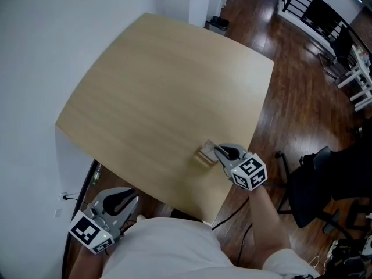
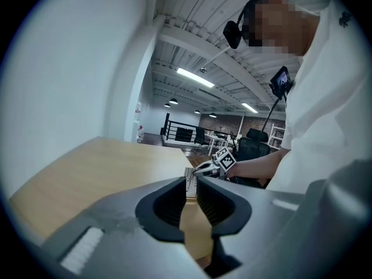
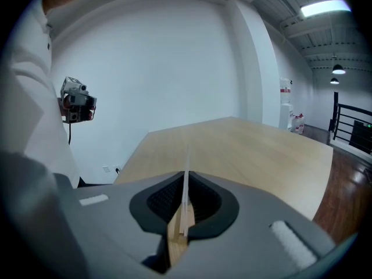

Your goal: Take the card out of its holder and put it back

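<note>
A white card point(image 3: 186, 173) stands edge-on between the pads of my right gripper point(image 3: 186, 186), which is shut on it. Under the card sits its small wooden holder point(image 3: 176, 241). In the head view the holder point(image 1: 203, 156) rests near the table's front right edge, with the right gripper point(image 1: 216, 150) at its right side. The left gripper view shows the card point(image 2: 188, 179) upright with the right gripper point(image 2: 208, 168) against it. My left gripper point(image 1: 132, 201) hangs off the table at the lower left, its jaws together on nothing.
The light wooden table point(image 1: 163, 86) stands against a white wall point(image 1: 40, 51). A black office chair point(image 1: 322, 182) stands on the dark wood floor to the right. A black cable point(image 1: 232, 214) hangs below the table's front edge.
</note>
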